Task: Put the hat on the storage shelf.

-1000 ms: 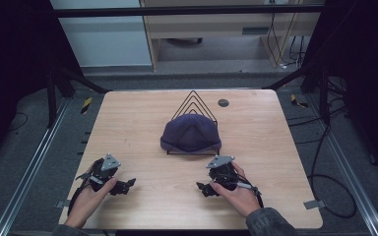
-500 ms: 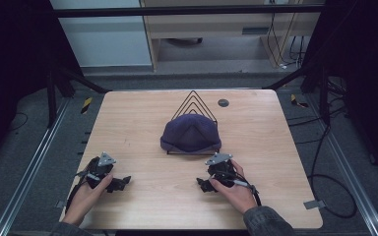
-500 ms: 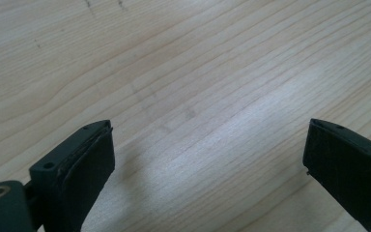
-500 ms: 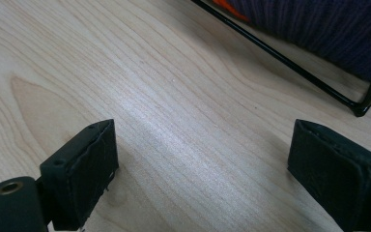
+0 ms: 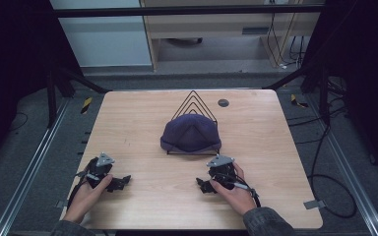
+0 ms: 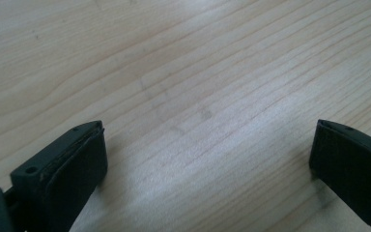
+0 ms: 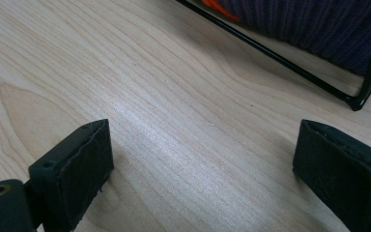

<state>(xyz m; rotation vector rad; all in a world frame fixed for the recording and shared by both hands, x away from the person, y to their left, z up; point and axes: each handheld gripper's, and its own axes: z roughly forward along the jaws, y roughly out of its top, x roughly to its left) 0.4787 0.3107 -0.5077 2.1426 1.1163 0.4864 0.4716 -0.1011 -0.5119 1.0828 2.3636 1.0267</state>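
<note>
Jaws on both grippers stand wide apart with nothing between them — bare wood shows in each gap. Low on the desk (image 5: pixel 128 123), the left gripper (image 5: pixel 119 182) rests near the front left, the right gripper (image 5: pixel 203 185) near the front middle. Just beyond the right one, a dark blue knit cap (image 5: pixel 191 133) sits draped over a black wire rack (image 5: pixel 193 101) at the desk's centre — apart from both.

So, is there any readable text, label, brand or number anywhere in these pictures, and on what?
None can be read. The dark blue knit cap, the black wire rack and the wooden table carry no visible writing. The orange patch by the cap, seen in the right gripper view, shows no legible letters.
</note>
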